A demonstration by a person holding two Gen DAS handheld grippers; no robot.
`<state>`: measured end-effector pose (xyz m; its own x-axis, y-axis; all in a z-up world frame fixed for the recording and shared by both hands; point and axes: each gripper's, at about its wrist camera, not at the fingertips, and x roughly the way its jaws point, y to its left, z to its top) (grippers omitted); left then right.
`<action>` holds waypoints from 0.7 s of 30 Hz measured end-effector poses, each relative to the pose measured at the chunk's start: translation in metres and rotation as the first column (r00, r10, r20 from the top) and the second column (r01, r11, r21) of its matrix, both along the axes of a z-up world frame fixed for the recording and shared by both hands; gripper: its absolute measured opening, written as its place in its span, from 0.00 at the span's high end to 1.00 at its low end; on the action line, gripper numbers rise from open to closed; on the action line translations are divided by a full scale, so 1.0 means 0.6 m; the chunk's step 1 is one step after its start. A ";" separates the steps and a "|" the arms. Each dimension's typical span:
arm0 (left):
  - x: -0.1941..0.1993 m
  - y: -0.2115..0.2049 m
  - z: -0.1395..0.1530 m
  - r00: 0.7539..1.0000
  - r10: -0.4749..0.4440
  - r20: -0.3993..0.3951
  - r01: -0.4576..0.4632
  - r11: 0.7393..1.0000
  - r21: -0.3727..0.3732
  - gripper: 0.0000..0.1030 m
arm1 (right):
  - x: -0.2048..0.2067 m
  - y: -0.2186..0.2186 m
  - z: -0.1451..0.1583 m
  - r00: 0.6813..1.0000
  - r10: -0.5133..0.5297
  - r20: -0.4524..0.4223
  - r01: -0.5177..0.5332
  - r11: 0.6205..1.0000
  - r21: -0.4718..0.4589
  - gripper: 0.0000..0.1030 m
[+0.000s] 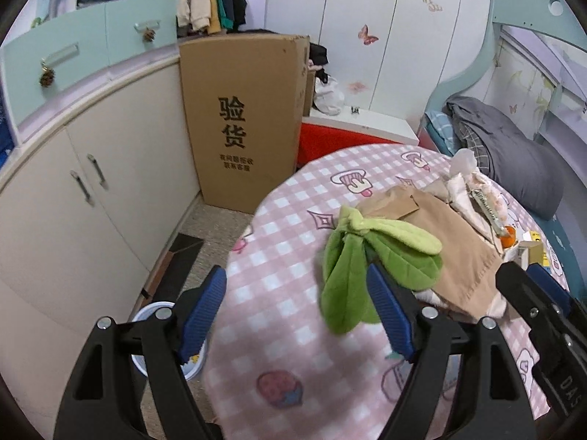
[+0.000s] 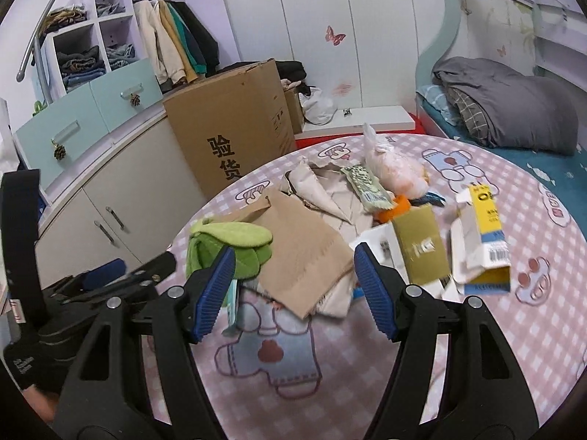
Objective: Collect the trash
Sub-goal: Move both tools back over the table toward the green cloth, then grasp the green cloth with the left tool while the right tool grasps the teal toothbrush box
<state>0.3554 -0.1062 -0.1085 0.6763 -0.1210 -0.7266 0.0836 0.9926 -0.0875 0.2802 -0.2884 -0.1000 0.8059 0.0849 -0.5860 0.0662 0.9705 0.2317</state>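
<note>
A heap of trash lies on a round table with a pink checked cloth [image 2: 367,385]. It holds a brown paper bag [image 2: 304,253], an olive carton [image 2: 422,245], a yellow and white carton [image 2: 484,242], a green wrapper [image 2: 367,183], a pink plastic bag [image 2: 396,165] and an orange piece [image 2: 394,209]. A green plush leaf [image 1: 367,256] lies at the heap's left. My left gripper [image 1: 297,311] is open and empty over the table's left edge, just before the leaf. My right gripper [image 2: 293,293] is open and empty over the bag's near end.
A white bin [image 1: 165,341] stands on the floor under the table's left edge. A tall cardboard box [image 1: 242,121] stands by the cream cabinets [image 1: 91,201]. A bed with a grey quilt [image 2: 513,102] is at the right.
</note>
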 end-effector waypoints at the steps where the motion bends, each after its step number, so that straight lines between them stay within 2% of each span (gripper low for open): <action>1: 0.007 -0.003 -0.006 1.000 -0.003 -0.009 0.003 1.000 -0.001 0.25 | 0.006 0.000 -0.002 1.000 0.001 -0.002 -0.001 1.000 -0.006 0.35; 7: 0.035 -0.022 -0.030 0.999 -0.039 -0.031 0.038 0.999 -0.014 0.26 | 0.030 0.006 -0.010 1.000 0.017 -0.015 -0.018 1.000 -0.021 0.35; 9: 0.040 -0.026 -0.034 0.998 -0.056 -0.030 0.055 0.998 -0.022 0.31 | 0.035 0.007 -0.013 1.000 0.020 -0.018 -0.020 1.000 -0.021 0.35; 12: 0.045 -0.029 -0.040 0.992 -0.120 -0.045 0.117 0.991 -0.067 0.62 | 0.038 0.009 -0.015 1.000 0.019 -0.024 -0.019 1.000 -0.021 0.35; 13: 0.047 -0.029 -0.042 0.990 -0.132 -0.050 0.128 0.988 -0.083 0.81 | 0.037 0.008 -0.016 1.000 0.019 -0.024 -0.019 1.000 -0.020 0.35; 14: 0.047 -0.026 -0.043 0.989 -0.141 -0.051 0.135 0.986 -0.100 0.93 | 0.037 0.009 -0.015 1.000 0.019 -0.025 -0.019 1.000 -0.016 0.35; 21: 0.001 0.018 0.000 0.995 -0.074 0.070 0.082 0.989 -0.126 0.95 | 0.026 0.024 -0.010 0.998 0.045 -0.037 -0.045 0.999 -0.014 0.35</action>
<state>0.3560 -0.0954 -0.1085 0.7062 -0.2649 -0.6566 0.1700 0.9637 -0.2059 0.2961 -0.2743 -0.1061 0.7795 0.1118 -0.6164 0.0305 0.9760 0.2155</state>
